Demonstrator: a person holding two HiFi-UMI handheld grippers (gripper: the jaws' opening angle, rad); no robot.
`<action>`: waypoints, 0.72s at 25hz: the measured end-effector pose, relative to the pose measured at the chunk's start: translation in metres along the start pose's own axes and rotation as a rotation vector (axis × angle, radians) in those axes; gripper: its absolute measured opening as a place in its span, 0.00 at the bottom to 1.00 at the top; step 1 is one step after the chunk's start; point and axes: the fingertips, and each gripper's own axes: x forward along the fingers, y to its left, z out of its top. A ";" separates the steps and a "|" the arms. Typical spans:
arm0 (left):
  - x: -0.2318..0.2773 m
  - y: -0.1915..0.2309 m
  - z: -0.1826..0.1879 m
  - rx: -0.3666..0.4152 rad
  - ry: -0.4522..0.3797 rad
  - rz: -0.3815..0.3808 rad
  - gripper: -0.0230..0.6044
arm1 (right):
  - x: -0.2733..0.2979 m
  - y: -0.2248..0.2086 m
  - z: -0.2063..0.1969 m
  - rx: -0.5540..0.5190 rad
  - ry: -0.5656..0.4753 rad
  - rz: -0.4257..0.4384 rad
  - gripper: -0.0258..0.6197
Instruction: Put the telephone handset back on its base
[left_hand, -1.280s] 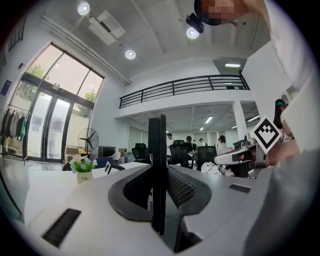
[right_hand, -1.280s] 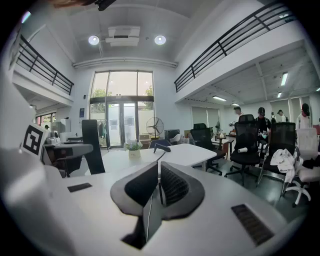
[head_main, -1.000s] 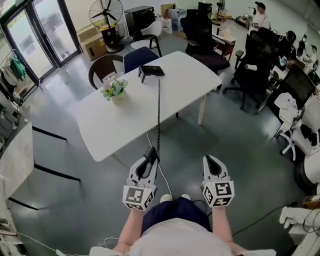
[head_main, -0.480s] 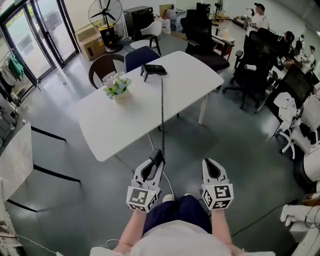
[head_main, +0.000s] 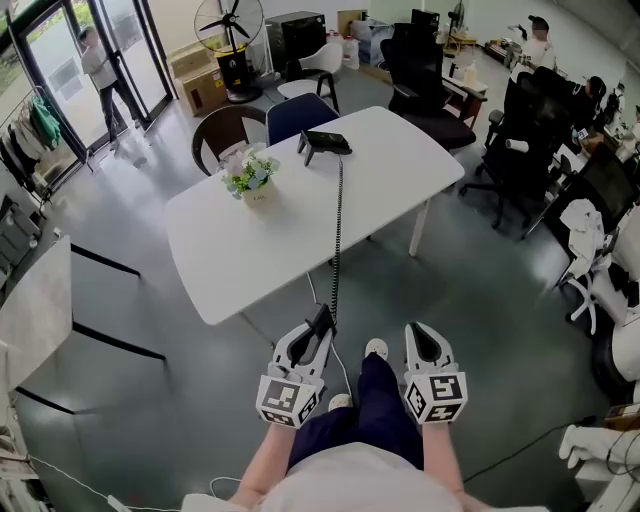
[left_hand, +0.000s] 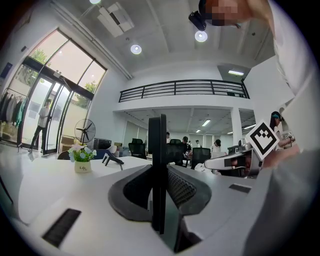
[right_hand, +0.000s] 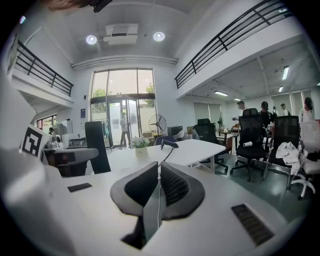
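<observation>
— Where is the handset (left_hand: 156, 165) held?
— It is clamped edge-on between the fingers of the left gripper (head_main: 320, 322), off the near edge of the white surface (head_main: 230, 250) and well apart from the base (head_main: 326, 143) at its far side.
— Are the two linked?
— A coiled cord (head_main: 337, 230) is stretched from base to handset.
— And the right gripper (head_main: 419, 332)?
— Its fingers are pressed together, with nothing held.
</observation>
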 end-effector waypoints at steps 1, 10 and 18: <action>0.003 0.002 -0.001 -0.002 0.002 0.004 0.17 | 0.004 -0.001 0.001 0.000 0.000 0.006 0.10; 0.061 0.014 0.004 -0.021 0.004 0.024 0.17 | 0.054 -0.039 0.020 0.005 0.005 0.031 0.10; 0.134 0.031 0.010 -0.028 -0.003 0.039 0.17 | 0.114 -0.090 0.046 -0.009 -0.003 0.042 0.10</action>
